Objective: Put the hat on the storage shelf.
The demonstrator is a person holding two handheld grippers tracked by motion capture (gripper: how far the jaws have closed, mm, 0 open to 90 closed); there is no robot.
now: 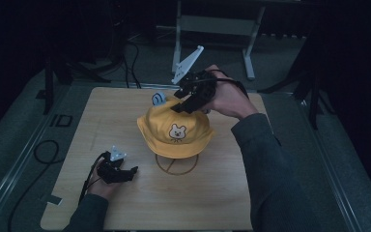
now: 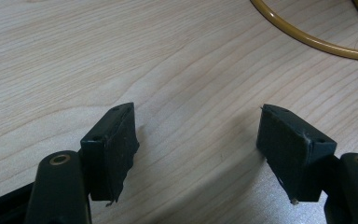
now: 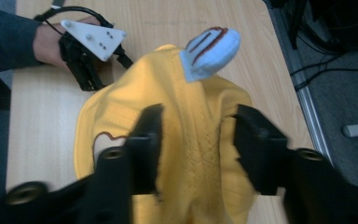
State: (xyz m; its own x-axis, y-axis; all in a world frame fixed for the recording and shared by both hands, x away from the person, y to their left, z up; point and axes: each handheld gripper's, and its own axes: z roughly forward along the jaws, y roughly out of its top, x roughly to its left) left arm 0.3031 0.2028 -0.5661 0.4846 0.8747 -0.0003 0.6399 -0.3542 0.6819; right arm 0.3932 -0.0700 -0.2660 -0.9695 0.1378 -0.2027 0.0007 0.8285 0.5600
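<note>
While the right hand reaches in from the far right side of the table, its forearm slanting across the right edge, we note the right gripper angled down onto the crown of one yellow bucket hat. In the right gripper view its jaws stand apart, one on either side of the crown's stitched seam, pressed to the fabric but not closed on it. We count one hat, one pale blue ear on its far side and one bear emblem facing the near edge. The hat sits near the table's middle on a stand whose one yellow ring base lies flat on the wood; the brim is level and the crown points up. The left hand rests low by the near left corner, and the left gripper points toward the ring, jaws wide apart over bare wood, holding nothing.
</note>
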